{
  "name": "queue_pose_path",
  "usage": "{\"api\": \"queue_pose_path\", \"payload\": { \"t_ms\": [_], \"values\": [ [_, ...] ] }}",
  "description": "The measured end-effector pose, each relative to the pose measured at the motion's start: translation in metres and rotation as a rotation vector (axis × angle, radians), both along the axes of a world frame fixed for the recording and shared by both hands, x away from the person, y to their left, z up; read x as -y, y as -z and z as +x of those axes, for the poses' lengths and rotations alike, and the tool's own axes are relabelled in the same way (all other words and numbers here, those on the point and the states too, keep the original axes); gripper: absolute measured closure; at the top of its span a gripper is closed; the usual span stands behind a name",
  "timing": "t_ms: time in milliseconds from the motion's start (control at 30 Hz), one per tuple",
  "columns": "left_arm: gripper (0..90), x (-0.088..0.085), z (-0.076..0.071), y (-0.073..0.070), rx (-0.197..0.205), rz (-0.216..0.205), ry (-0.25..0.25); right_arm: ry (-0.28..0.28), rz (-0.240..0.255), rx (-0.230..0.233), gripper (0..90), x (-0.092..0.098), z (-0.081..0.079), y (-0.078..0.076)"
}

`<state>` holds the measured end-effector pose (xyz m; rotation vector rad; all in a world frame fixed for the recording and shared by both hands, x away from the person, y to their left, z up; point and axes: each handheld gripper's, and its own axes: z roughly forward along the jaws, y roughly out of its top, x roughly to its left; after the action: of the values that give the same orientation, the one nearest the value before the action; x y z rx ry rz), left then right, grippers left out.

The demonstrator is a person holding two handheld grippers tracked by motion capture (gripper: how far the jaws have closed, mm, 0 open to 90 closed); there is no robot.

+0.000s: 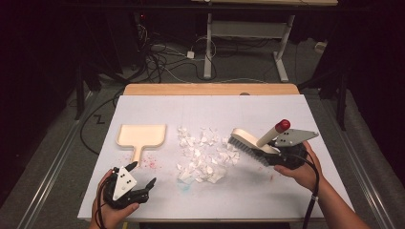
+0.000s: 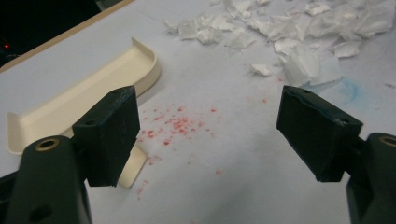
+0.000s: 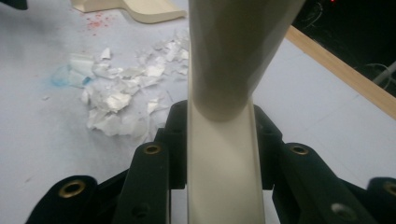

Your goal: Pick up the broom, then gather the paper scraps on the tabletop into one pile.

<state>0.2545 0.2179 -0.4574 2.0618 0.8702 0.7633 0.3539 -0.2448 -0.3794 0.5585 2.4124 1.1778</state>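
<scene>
Clenching brush [image 1: 248, 141] handle, right tongs [image 1: 279, 153], left tongs [image 1: 143, 175] released near dustpan [image 1: 141, 135], scraps [image 1: 205, 155] between, seemingly mid-table.

We note a smooth cream plastic dustpan [image 1: 142, 135], crumpled white paper scraps [image 1: 204, 155], a matt grey table cover [image 1: 267, 112], and a glossy cream brush [image 1: 253, 143] handle.

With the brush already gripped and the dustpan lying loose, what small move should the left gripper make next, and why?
Probably ease the left gripper forward and close on the dustpan handle. Its jaws stand open with nothing between them, and the handle lies just beside one jaw. The right gripper is shut on the brush, bristles at the edge of the paper scraps, so sweeping likely waits on a steadied pan.
</scene>
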Motion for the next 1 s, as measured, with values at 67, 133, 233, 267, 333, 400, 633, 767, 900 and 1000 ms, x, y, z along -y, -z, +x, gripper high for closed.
{"api": "queue_pose_path", "payload": {
  "t_ms": [67, 133, 233, 267, 333, 400, 633, 767, 900, 1000],
  "values": [
    [20.6, 0.001, 0.0, 0.001, 0.0, -0.001, 0.005, 0.004, -0.002, -0.001, 67.7, -0.001, 0.003, -0.001],
    [20.7, 0.004, 0.0, 0.002, -0.007, 0.007, 0.013, 0.01, -0.002, 0.009, 67.7, -0.002, 0.007, -0.002],
    [20.7, 0.011, 0.002, 0.006, -0.006, 0.055, 0.042, 0.021, 0.005, 0.014, 67.7, -0.006, 0.016, -0.002],
    [20.7, 0.013, 0.002, 0.007, -0.017, 0.06, 0.047, 0.027, -0.008, 0.016, 67.7, -0.008, 0.019, -0.001],
    [20.7, 0.014, 0.003, 0.007, -0.024, 0.064, 0.056, 0.036, -0.04, 0.03, 67.7, -0.014, 0.027, 0.002],
    [20.7, 0.014, 0.003, 0.007, -0.023, 0.066, 0.056, 0.038, -0.054, 0.027, 67.7, -0.016, 0.032, 0.004],
    [20.6, 0.007, 0.005, 0.009, -0.031, 0.053, 0.042, 0.086, -0.141, 0.029, 67.7, -0.04, 0.082, 0.007],
    [20.6, 0.005, 0.004, 0.009, -0.047, 0.041, 0.028, 0.081, -0.172, 0.046, 67.7, -0.06, 0.108, 0.01],
    [20.6, 0.007, 0.003, 0.01, -0.056, 0.042, 0.028, 0.053, -0.213, 0.064, 67.7, -0.089, 0.13, 0.017],
    [20.3, 0.007, 0.003, 0.011, -0.065, 0.033, 0.045, 0.03, -0.241, 0.075, 67.7, -0.106, 0.139, 0.021]
  ]
}}
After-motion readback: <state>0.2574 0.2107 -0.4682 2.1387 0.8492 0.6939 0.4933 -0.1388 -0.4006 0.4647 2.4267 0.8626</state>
